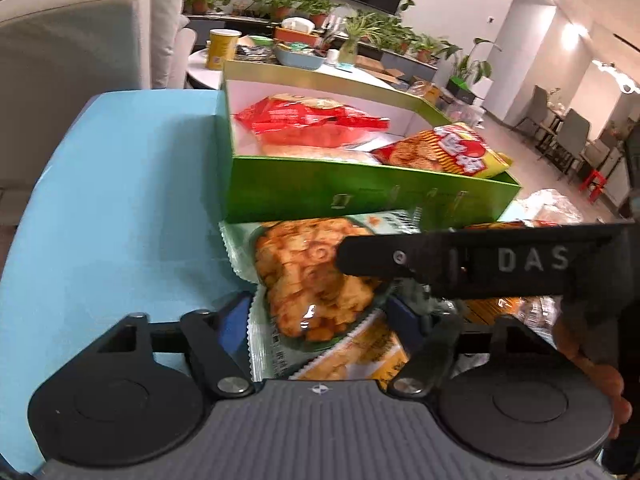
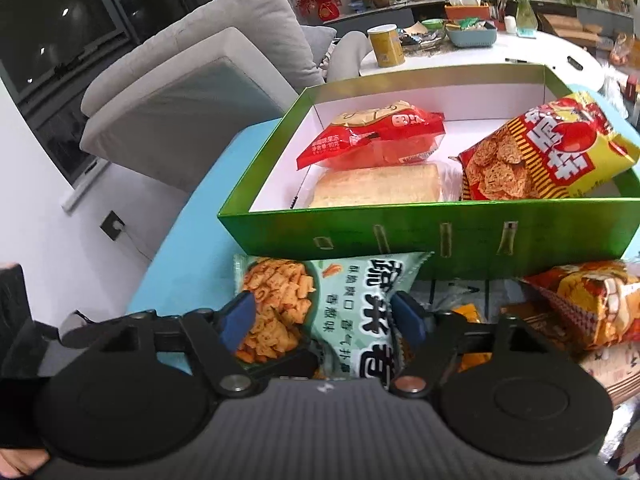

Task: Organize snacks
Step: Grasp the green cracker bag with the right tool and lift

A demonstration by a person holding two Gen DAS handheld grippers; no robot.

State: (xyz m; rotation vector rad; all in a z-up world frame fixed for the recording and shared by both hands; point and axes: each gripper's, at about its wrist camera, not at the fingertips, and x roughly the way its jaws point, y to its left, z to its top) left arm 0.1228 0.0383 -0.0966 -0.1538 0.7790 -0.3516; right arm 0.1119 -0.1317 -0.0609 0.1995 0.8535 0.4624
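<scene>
from the left wrist view, the left gripper (image 1: 320, 314) hangs low over the light blue tabletop (image 1: 120, 208), its blue-padded fingers (image 1: 232, 318) spread wide on either side of a pale green snack bag printed with orange crisps (image 1: 308, 276). the pads do not press the bag; the gripper is released. the bag lies flat on the table just in front of the near wall of a shiny green cardboard box with a white inside (image 1: 360, 192). in the box lie a red plastic snack packet (image 1: 312, 120), a clear-wrapped loaf of pale bread (image 1: 320, 152) under it, and a yellow and red crisp bag with a tomato picture (image 1: 444, 152) at the right end. the black body of the right gripper (image 1: 480, 260) reaches in from the right across the pale green bag.

from the right wrist view, the right gripper (image 2: 320, 318) sits over the same pale green snack bag (image 2: 340, 304), its blue fingers (image 2: 236, 316) also wide apart and released, one at each side of the bag. the green box (image 2: 440, 232) stands just beyond, with the red packet (image 2: 372, 132) far left, the bread (image 2: 376, 188) nearer, and the yellow and red bag (image 2: 540, 156) leaning on the right wall. an orange and yellow foil snack bag (image 2: 584, 304) lies on the table to the right, near the box. far behind, a yellow cylindrical can (image 2: 386, 46) stands on a white round table (image 2: 520, 54).
</scene>
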